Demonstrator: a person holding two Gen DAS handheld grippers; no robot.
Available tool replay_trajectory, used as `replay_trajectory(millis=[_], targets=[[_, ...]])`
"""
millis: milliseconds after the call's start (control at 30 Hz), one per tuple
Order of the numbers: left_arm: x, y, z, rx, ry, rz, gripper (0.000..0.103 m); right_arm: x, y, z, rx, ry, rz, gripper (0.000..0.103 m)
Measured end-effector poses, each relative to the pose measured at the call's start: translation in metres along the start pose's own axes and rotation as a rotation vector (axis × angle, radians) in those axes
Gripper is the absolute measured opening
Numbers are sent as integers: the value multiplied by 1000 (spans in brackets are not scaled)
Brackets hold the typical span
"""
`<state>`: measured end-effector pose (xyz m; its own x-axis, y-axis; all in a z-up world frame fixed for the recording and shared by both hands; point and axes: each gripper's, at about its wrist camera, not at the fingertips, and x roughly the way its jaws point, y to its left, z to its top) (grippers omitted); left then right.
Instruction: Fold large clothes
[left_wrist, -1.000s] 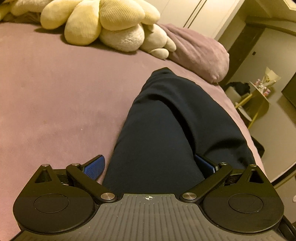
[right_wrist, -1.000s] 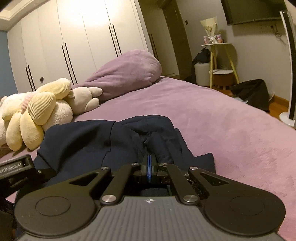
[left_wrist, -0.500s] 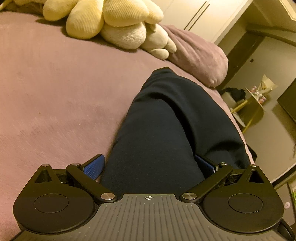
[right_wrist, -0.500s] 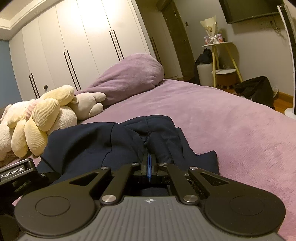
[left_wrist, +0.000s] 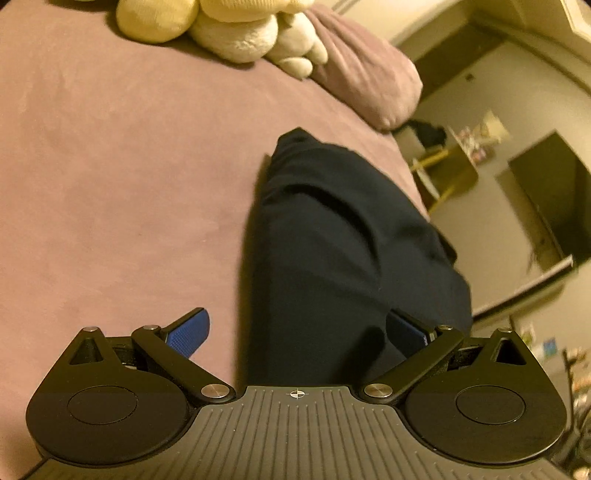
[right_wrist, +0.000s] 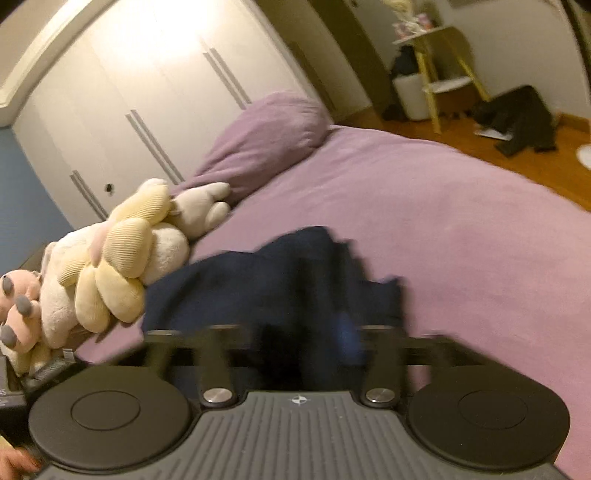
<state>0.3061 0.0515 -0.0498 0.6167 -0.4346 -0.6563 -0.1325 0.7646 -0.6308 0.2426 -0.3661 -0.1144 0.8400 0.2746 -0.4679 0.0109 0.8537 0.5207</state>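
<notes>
Both grippers hang over a dark navy garment (left_wrist: 343, 258) that lies bunched on a purple bed cover (left_wrist: 110, 166). On the left gripper (left_wrist: 295, 334) the jaws stand wide apart: one blue pad (left_wrist: 190, 328) sits clear over bare cover, the other is half hidden at the garment's near edge, and neither pad presses the cloth. On the right gripper (right_wrist: 303, 343) the view is smeared by motion; its jaws have just been opening, the fingers now stand spread, and the navy cloth shows in the gap between them with nothing visibly pinched, so it reads as released.

From the right wrist view the garment (right_wrist: 273, 280) lies as a rumpled heap on the cover (right_wrist: 461, 240), its far left corner just beside a cream and white plush toy (right_wrist: 110, 266). Behind the toy rests a purple pillow (right_wrist: 266, 140), and beyond that stands a white wardrobe (right_wrist: 122, 96) with long handles. Off the bed, on a wooden floor, stand a yellow-legged side table (right_wrist: 439, 62) and a dark heap of cloth (right_wrist: 517, 118)
</notes>
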Motion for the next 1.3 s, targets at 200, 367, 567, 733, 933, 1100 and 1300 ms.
replay_trajectory(millis=[200,367,567,733,933,1100,1300], targets=[[29,10,-1,-114,116,-117,103,11,-68,3,329,208,141,63],[56,4,0,-120,132,-140,98,50,-70,-3,406,272,189,56],[48,-8,7,-63,123,-139,78,74,-58,-2,369,295,191,38],[27,-8,20,-61,92,-143,73,75,-38,0,331,306,200,34],[-27,36,45,-69,-45,-3,74,104,9,-4,316,360,244,33],[-42,73,48,-112,-89,187,80,156,77,-32,271,447,301,34],[-93,49,6,83,-183,194,90,138,103,-40,201,390,211,49]])
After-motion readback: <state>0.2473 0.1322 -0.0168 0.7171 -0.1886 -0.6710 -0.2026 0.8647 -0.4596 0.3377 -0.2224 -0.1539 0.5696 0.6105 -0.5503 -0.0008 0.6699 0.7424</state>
